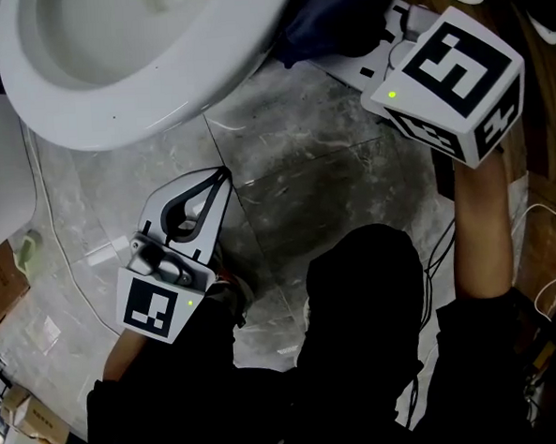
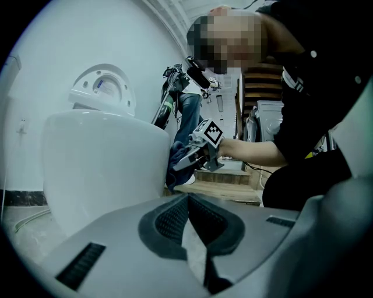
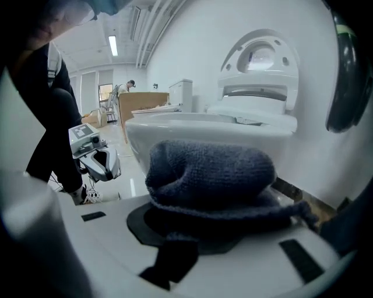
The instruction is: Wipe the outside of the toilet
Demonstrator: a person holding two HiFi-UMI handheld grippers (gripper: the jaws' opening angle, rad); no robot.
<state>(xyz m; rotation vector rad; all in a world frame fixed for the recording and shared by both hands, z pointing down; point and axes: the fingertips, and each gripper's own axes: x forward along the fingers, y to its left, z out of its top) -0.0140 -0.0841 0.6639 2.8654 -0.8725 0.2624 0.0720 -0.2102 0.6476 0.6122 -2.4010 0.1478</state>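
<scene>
At bowl's outer side: my right claw [image 1: 366, 51] clamped on cloth [image 1: 327, 26], cloth against toilet [image 1: 111, 95]. Left claw [image 1: 221, 178] closed, empty, over floor [image 1: 331, 166]. Risks, my guess: bunched cloth slips out under rubbing, then bare claw scrapes porcelain.

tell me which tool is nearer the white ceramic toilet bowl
Right. The right tool holds a dark blue cloth against the white ceramic toilet bowl; the left tool hangs shut, apart from it, above the grey marble floor.
</scene>
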